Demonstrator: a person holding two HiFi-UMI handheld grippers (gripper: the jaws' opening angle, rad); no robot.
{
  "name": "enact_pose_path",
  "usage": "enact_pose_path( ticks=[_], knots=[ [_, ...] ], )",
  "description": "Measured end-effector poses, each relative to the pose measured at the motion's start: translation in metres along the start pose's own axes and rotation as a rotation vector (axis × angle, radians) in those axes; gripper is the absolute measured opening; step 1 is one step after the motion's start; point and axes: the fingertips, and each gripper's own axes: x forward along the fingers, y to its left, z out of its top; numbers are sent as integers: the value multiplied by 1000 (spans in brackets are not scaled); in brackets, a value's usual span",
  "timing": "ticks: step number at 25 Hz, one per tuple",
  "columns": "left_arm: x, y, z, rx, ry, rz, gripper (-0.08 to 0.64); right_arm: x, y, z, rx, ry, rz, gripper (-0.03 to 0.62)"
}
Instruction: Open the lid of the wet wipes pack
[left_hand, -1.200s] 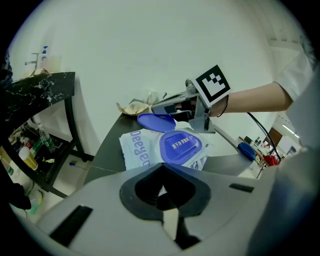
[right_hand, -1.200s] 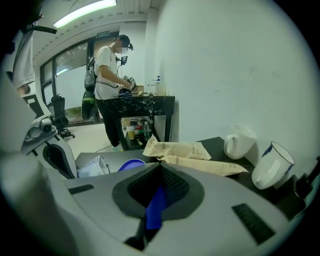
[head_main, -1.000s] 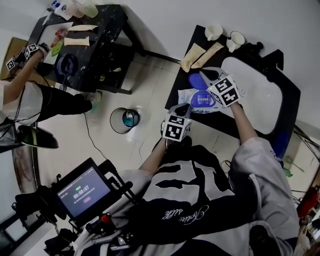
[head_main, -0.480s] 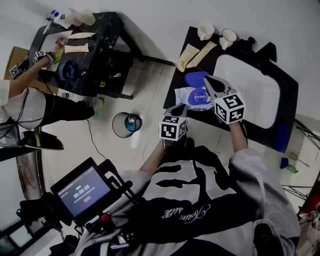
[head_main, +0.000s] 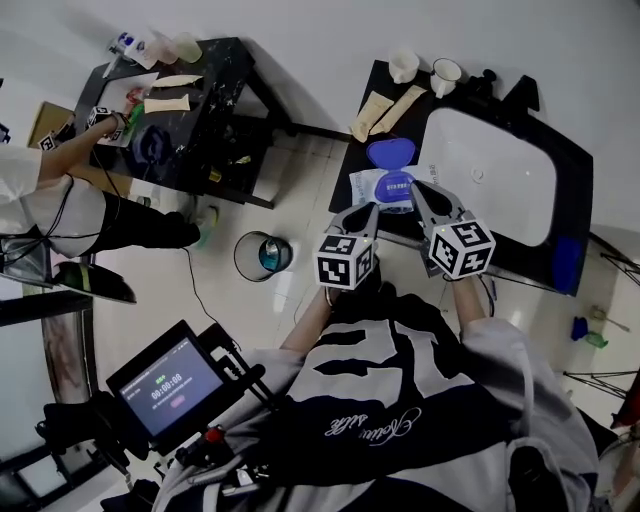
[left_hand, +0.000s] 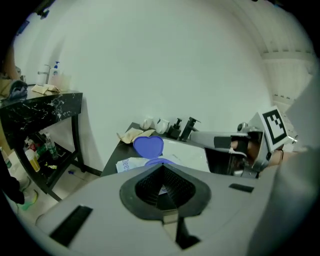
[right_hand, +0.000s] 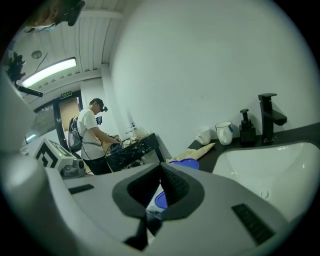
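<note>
Although the wet wipes pack (head_main: 378, 190) on the black worktop (head_main: 405, 128), upper centre, already had its blue lid (head_main: 390, 153) up, left gripper (head_main: 366, 210) and right gripper (head_main: 421, 189) were closed and empty. Pack likely soft and light; take the stiff lid rim.

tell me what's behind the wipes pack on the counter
Behind the wet wipes pack, past its raised blue lid, lie two tan packets, then a white cup and a white mug. The jaws cover the pack's near edge.
</note>
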Motion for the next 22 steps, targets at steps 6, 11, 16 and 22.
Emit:
enact_pose_path(
  ticks=[6, 11, 16, 22],
  knots=[
    [-40, -40, 17, -11, -117, 1, -2, -45, 20, -17, 24, 2, -2, 0],
    [-63, -52, 17, -94, -167, -17, -2, -59, 40, -22, 50, 0, 19, 0],
    [-83, -79, -5, -97, -174, -25, -2, -95, 58, -40, 66, -28, 32, 0],
    [-102, -80, -21, -77, -153, -36, -2, -104, 83, -58, 73, -21, 16, 0]
  ],
)
